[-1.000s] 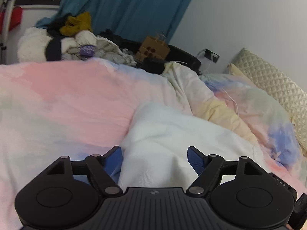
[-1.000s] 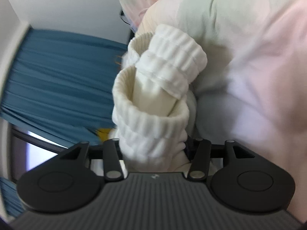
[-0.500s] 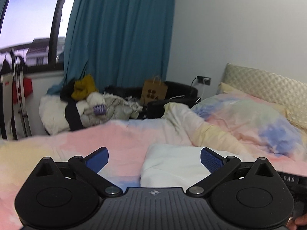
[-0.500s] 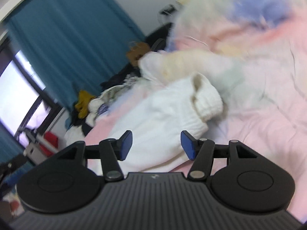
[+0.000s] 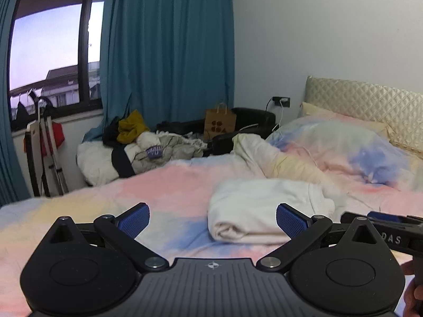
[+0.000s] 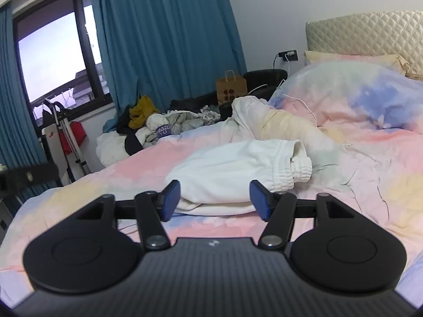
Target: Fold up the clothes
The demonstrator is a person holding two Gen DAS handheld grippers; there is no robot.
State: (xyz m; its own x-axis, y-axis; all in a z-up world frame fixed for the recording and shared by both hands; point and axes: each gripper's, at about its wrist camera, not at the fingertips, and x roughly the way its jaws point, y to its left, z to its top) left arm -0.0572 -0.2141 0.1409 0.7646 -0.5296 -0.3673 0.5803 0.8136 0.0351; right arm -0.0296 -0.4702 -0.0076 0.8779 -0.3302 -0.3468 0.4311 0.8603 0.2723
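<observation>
— How many garments are you working on, and how many tongs do you have out?

— You have one folded white garment (image 5: pixel 267 208) (image 6: pixel 238 174) in front of you, lying on the bedspread (image 5: pixel 169 185) (image 6: pixel 370 185). You hold two tongs. Your left tongs (image 5: pixel 212 219) are spread wide with nothing between the blue pads (image 5: pixel 133 220); the garment lies just beyond them, toward their right finger. Your right tongs (image 6: pixel 215 199) are also apart and empty, with the garment just ahead, between and beyond the two tips, not touching that I can tell.

— Which way does it lie?

— Its long axis runs left to right across your right tongs. The two ribbed cuffs (image 6: pixel 293 169) point to the right, toward the headboard (image 6: pixel 370 34); the rolled fold edge faces you.

— And the room around you?

— Beyond the tongs you have a crumpled duvet (image 6: pixel 357 100) to the right. Far ahead sits one heap of laundry (image 5: pixel 137 148) (image 6: pixel 158 126), one brown paper bag (image 5: pixel 220 124) (image 6: pixel 231 87), teal curtains (image 5: pixel 169 52) (image 6: pixel 164 39) and one window (image 5: pixel 50 52) to the left.
</observation>
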